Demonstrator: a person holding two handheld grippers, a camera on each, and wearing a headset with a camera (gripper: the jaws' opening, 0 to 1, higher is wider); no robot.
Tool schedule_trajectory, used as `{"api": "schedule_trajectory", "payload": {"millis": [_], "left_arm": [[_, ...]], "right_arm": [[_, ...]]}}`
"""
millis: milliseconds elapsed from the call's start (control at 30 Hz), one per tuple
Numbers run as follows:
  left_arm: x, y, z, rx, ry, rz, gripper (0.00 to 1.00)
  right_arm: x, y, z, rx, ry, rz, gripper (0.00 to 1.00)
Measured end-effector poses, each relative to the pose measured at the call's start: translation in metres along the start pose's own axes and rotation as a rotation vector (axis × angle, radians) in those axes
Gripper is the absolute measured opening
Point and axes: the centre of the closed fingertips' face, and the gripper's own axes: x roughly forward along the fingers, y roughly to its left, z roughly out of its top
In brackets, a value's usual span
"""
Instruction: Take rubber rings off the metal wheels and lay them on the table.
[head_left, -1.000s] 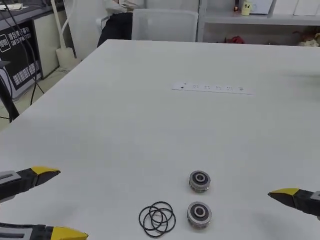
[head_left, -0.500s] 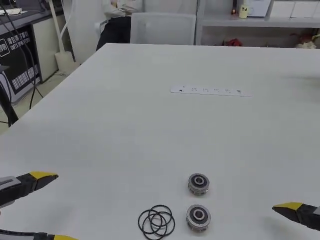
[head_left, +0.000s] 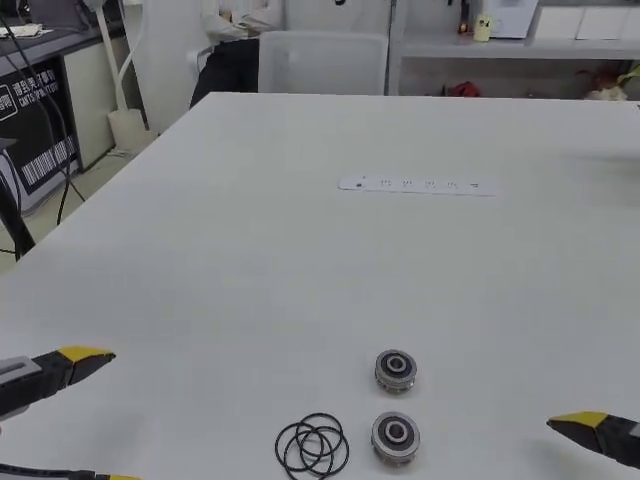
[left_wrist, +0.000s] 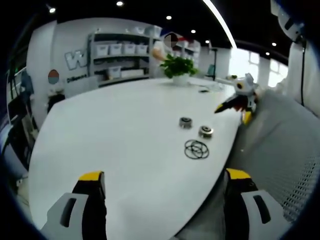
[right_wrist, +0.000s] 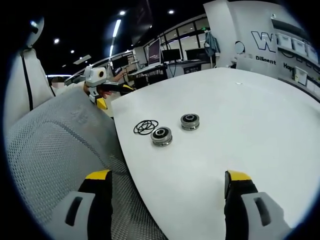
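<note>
Two metal wheels with dark hubs lie flat near the table's front edge, one (head_left: 396, 368) just behind the other (head_left: 396, 437). A loose pile of black rubber rings (head_left: 313, 444) lies to their left. My left gripper (left_wrist: 165, 177) is open, with nothing between its jaws, and looks across at the wheels (left_wrist: 186, 122) (left_wrist: 205, 131) and rings (left_wrist: 197, 148). Its yellow fingertip (head_left: 85, 357) shows at the lower left. My right gripper (right_wrist: 168, 176) is open and holds nothing. It is off to the right of the wheels (right_wrist: 161, 135) (right_wrist: 190, 121) and rings (right_wrist: 146, 127); its fingertip (head_left: 580, 422) pokes in.
A white power strip (head_left: 417, 185) lies flat mid-table on the white table (head_left: 250, 250). A white chair (head_left: 322, 60) and a seated person are beyond the far edge. A grey mesh chair back (right_wrist: 60, 145) is close behind the front edge.
The head camera has tipped slightly, shifting the scene down. My right gripper has drawn back a little toward the near edge. Wheels and rings lie as before.
</note>
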Motion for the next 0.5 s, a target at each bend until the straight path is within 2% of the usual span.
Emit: {"api": "schedule_trajectory", "payload": {"millis": [233,500], "left_arm": [[0.0016,-0.0075,0.0047,0.006,0.002,-0.001,1.00],[0.0005,-0.0024,0.0014,-0.005,0.003,-0.001,1.00]], "right_arm": [[-0.0016,0.0000,-0.0008,0.001,0.001,-0.006,0.91],[-0.0033,-0.0012,0.0000,0.004,-0.007,-0.014,0.91]]}}
